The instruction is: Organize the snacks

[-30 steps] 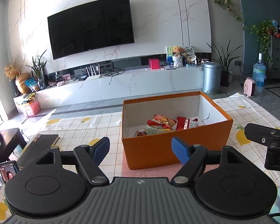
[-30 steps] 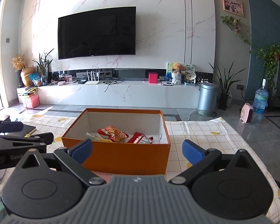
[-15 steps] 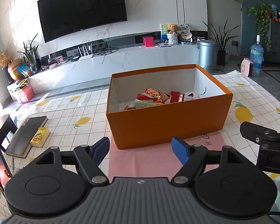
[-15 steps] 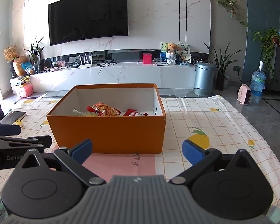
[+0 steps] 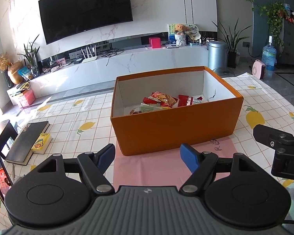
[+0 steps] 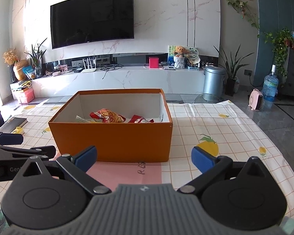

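An open orange box (image 5: 176,133) (image 6: 113,139) stands on a pink sheet (image 5: 166,166) on the table. Inside it lie several snack packets (image 5: 162,99) (image 6: 107,116), red, orange and green. My left gripper (image 5: 148,157) hovers just in front of the box's near wall, open, with nothing between its blue pads. In the right wrist view my right gripper (image 6: 145,157) is also open and empty, close before the box. Each gripper shows at the edge of the other's view.
The table wears a checked cloth with lemon prints (image 6: 215,129). A black book (image 5: 27,139) and a small yellow packet (image 5: 40,145) lie at the left, with a phone (image 5: 0,174) at the near left edge. Beyond are a TV wall and a white cabinet.
Both grippers have sunk and tipped downward over the first half second, so the box sits lower and closer in view. Since then nothing has moved. Jaws stayed wide.
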Demonstrator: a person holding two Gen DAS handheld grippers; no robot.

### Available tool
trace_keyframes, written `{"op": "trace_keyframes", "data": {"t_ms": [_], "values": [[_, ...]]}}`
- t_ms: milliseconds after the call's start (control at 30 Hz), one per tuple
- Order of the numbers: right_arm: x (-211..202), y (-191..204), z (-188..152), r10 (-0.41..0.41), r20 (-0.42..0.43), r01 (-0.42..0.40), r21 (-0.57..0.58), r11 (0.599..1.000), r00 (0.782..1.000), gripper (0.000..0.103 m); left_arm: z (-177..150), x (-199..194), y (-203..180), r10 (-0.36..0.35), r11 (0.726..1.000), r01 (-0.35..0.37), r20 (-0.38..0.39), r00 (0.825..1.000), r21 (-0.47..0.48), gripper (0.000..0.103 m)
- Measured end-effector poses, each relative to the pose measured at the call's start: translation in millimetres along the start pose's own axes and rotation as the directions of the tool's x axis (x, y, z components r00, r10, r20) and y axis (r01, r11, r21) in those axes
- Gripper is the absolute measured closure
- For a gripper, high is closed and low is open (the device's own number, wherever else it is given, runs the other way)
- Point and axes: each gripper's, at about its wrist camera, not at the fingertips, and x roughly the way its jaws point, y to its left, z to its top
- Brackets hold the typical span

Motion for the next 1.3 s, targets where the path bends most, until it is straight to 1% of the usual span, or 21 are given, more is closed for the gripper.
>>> {"op": "trace_keyframes", "data": {"t_ms": [1300], "values": [[-2.5,5.0,-0.5,-0.007,0.0,0.007,-0.025,1.0,1.0,0.004,3.5,-4.8,6.5,0.01,1.0,-0.01,0.001,1.0,-0.013,0.014]]}}
